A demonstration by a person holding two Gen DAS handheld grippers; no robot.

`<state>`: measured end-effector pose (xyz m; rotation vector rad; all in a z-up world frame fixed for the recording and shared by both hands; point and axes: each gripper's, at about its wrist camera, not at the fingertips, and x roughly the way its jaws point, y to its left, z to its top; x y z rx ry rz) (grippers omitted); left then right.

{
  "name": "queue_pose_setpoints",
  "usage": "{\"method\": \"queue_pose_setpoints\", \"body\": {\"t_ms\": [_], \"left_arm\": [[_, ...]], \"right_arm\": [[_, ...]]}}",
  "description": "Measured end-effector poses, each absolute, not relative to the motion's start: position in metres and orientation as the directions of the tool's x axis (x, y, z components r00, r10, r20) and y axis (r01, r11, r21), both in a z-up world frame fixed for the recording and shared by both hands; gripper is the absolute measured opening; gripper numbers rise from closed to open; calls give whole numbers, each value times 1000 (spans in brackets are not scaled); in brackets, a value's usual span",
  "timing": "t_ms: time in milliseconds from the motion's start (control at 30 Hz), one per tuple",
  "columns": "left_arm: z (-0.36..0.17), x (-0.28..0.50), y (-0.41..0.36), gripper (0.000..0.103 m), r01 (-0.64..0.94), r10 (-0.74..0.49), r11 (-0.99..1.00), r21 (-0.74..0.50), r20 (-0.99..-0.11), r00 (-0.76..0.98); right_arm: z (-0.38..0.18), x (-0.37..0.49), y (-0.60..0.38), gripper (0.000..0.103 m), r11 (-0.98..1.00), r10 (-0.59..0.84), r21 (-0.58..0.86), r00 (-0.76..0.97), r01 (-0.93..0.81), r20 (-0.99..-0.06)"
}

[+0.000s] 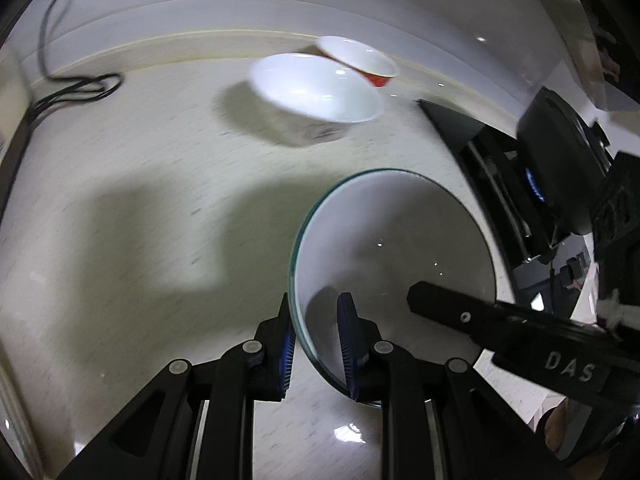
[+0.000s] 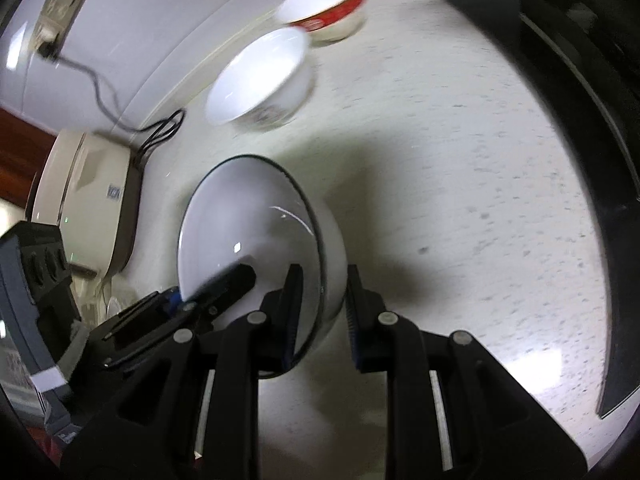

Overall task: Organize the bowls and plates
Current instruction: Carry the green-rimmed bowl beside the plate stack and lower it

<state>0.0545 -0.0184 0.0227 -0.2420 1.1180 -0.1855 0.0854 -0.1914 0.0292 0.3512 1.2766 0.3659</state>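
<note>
A white bowl with a dark green rim (image 1: 400,240) (image 2: 248,232) hangs tilted above the pale counter, held from both sides. My left gripper (image 1: 316,308) is shut on its left rim, one pad inside and one outside. My right gripper (image 2: 322,280) is shut on the opposite rim in the same way. Each view also shows the other gripper's black finger (image 1: 440,302) (image 2: 232,280) reaching into the bowl. Farther back on the counter stand a plain white bowl (image 1: 316,88) (image 2: 260,72) and a red-banded bowl (image 1: 360,60) (image 2: 328,4), close together.
A black glass hob (image 1: 480,148) (image 2: 580,160) borders the counter on the right. A black cable (image 1: 80,88) (image 2: 160,128) lies coiled by the wall. A beige appliance (image 2: 92,200) stands at the left. The counter (image 1: 140,200) ends at a white wall.
</note>
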Motion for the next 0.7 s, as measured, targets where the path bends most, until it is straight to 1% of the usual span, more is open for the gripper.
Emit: {"method": "queue_pose_setpoints", "body": {"t_ms": [333, 700], "left_arm": [[33, 15, 45, 21, -114, -193, 954, -277, -858, 477], [27, -7, 84, 21, -240, -135, 930, -278, -866, 481]], "right_arm": [[36, 74, -120, 24, 858, 503, 462, 182, -223, -845], [24, 64, -73, 24, 836, 498, 450, 90, -314, -862]]}}
